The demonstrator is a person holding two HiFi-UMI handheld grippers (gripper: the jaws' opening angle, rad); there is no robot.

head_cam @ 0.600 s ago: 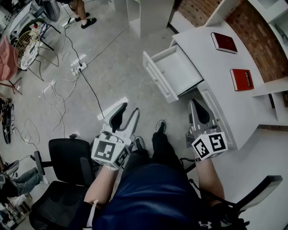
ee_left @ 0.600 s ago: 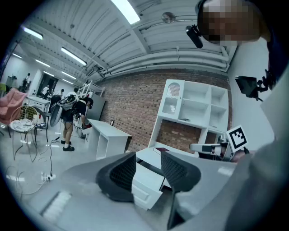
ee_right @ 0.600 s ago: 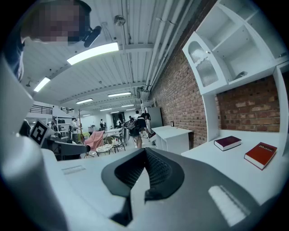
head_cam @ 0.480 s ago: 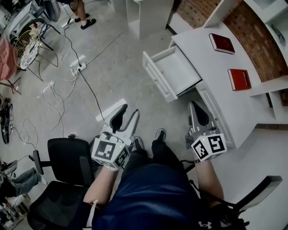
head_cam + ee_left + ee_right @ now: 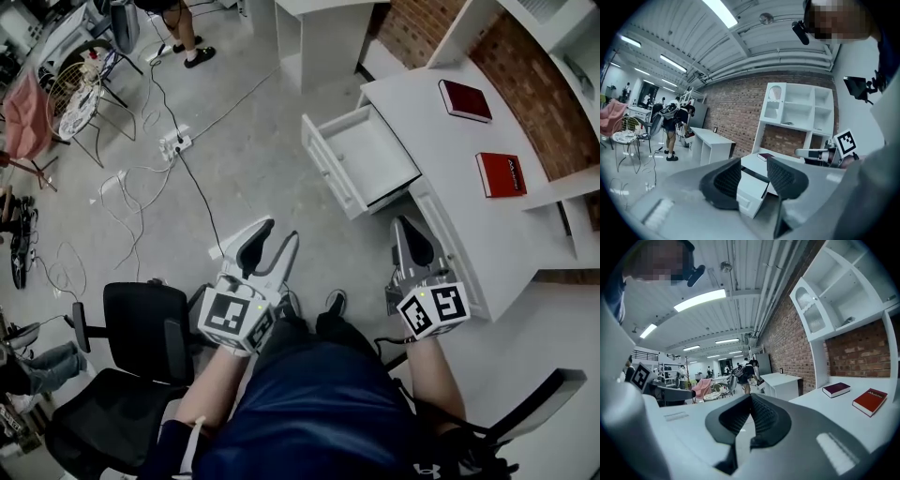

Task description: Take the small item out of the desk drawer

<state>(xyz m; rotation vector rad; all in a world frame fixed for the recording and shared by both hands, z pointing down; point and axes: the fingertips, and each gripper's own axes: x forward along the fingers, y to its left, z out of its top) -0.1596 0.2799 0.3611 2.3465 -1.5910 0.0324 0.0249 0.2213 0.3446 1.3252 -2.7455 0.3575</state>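
Right now your left gripper (image 5: 274,240) hovers above the grey floor, over your left knee, with its fingers spread and only open air between them. Your right gripper (image 5: 405,231) hangs just beside the front edge of the white desk (image 5: 469,202), fingers pressed together on nothing. The drawer (image 5: 330,171) stands pulled out from the desk's far left corner, well apart from both grippers and farther off than either. The small item is too small to make out in any view, so you cannot tell where it lies. Two red books (image 5: 465,99) rest on the desk's far right side. A black office chair (image 5: 141,328) sits near your left.
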